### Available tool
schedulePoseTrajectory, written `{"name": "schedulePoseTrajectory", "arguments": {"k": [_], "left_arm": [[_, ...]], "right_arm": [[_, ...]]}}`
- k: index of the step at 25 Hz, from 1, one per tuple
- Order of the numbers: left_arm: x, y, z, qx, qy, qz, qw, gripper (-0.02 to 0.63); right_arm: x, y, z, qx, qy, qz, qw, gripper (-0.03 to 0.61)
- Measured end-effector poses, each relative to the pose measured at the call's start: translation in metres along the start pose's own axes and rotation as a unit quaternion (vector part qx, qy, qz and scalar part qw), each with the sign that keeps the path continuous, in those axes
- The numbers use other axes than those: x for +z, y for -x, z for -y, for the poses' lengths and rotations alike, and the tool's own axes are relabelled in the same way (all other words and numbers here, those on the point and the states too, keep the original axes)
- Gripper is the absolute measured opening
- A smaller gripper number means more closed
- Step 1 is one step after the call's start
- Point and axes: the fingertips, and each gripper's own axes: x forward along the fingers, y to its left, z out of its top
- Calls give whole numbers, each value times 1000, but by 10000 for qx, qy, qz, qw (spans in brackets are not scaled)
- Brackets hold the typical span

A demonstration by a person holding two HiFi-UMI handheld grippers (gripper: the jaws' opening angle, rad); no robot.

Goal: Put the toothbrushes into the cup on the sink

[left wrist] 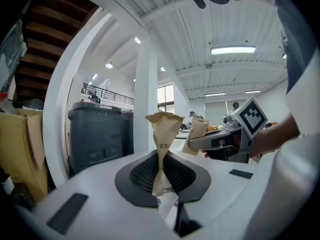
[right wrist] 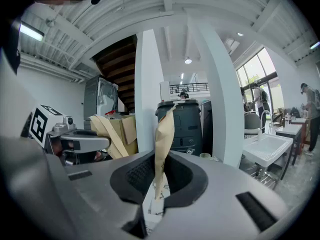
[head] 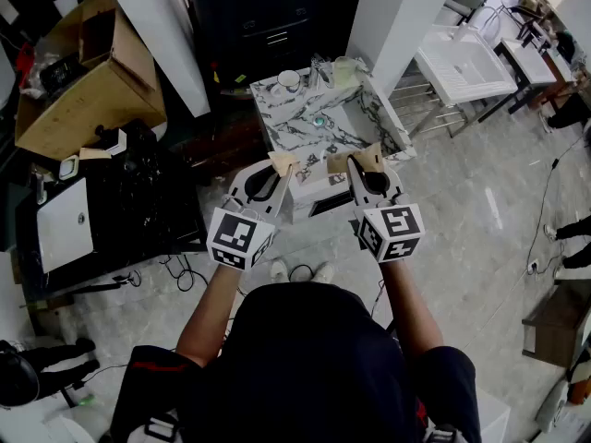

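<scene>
I hold both grippers side by side over the near edge of a marble-patterned sink [head: 355, 135]. My left gripper [head: 279, 168] is shut on a brown paper packet [left wrist: 164, 129], which stands up out of its jaws. My right gripper [head: 364, 164] is shut on a second brown paper packet [right wrist: 165, 134], also upright. What the packets contain does not show. A white cup [head: 288, 80] and a pale cup [head: 343, 70] stand at the sink's far edge. From the left gripper [left wrist: 161, 171], the right gripper [left wrist: 194, 143] shows level beside it.
An open cardboard box [head: 83, 72] and a black unit [head: 129, 201] stand at the left. A white pillar [head: 397, 17] rises behind the sink, with a white basin [head: 466, 63] on a metal frame to its right. Grey bins [left wrist: 95, 134] stand beyond. People are in the far background.
</scene>
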Motion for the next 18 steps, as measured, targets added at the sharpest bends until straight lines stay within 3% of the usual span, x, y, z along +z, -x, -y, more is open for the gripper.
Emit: {"name": "schedulePoseTrajectory", "arguments": {"k": [18], "left_arm": [[4, -14, 28, 207, -10, -53, 9998, 38]], "right_arm": [[-7, 13, 21, 317, -127, 12, 9994, 61]]}}
